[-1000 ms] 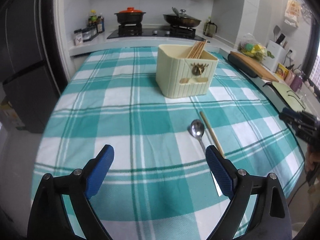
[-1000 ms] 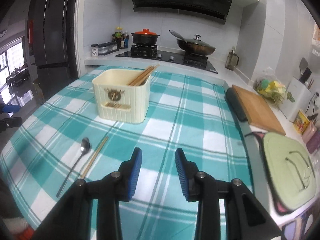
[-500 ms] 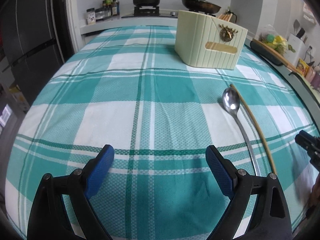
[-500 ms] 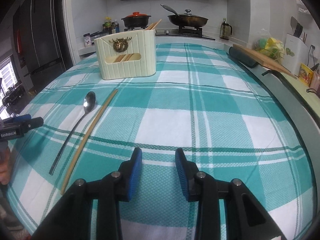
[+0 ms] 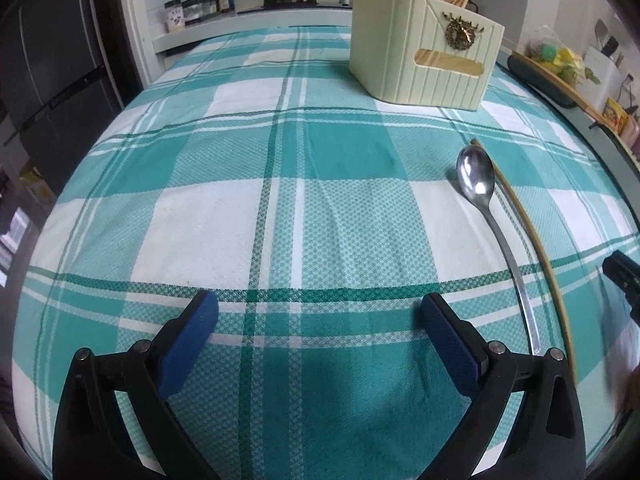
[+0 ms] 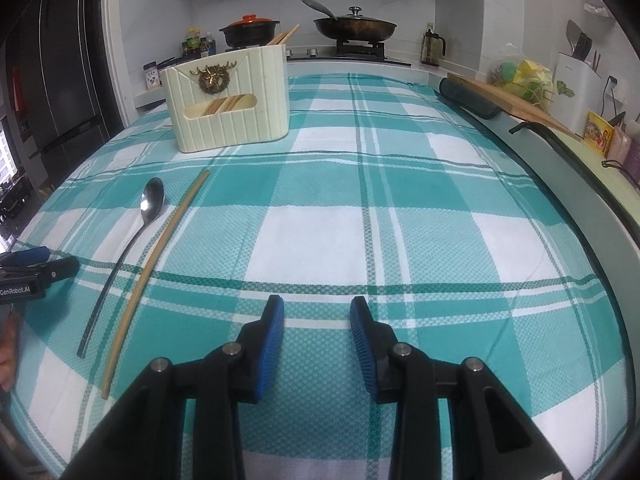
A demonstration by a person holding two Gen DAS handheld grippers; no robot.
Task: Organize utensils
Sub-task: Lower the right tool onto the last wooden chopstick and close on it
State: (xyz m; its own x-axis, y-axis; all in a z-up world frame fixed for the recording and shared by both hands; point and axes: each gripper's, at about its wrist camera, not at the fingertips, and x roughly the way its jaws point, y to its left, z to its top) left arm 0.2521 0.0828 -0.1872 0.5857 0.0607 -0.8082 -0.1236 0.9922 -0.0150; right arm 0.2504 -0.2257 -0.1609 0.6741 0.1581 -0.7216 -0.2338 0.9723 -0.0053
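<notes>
A steel spoon (image 5: pixel 480 200) (image 6: pixel 148 208) and one wooden chopstick (image 5: pixel 536 248) (image 6: pixel 160 248) lie side by side on the teal plaid tablecloth (image 5: pixel 304 200). A cream utensil holder (image 5: pixel 424 52) (image 6: pixel 232 100) stands further back with chopsticks in it. My left gripper (image 5: pixel 320 332) is wide open and empty, low over the cloth, left of the spoon's handle. My right gripper (image 6: pixel 316 332) is open with a narrower gap and empty, right of the chopstick. The left gripper's tip shows in the right wrist view (image 6: pixel 44 268).
A stove with a red-lidded pot (image 6: pixel 250 30) and a wok (image 6: pixel 354 26) is behind the table. A wooden cutting board (image 6: pixel 512 100) and a green tray (image 6: pixel 600 192) lie along the right counter. A dark fridge (image 5: pixel 52 60) stands on the left.
Both grippers have dropped lower and closer to the tablecloth; the spoon and chopstick now look nearer. The jaws' openings have not changed.
</notes>
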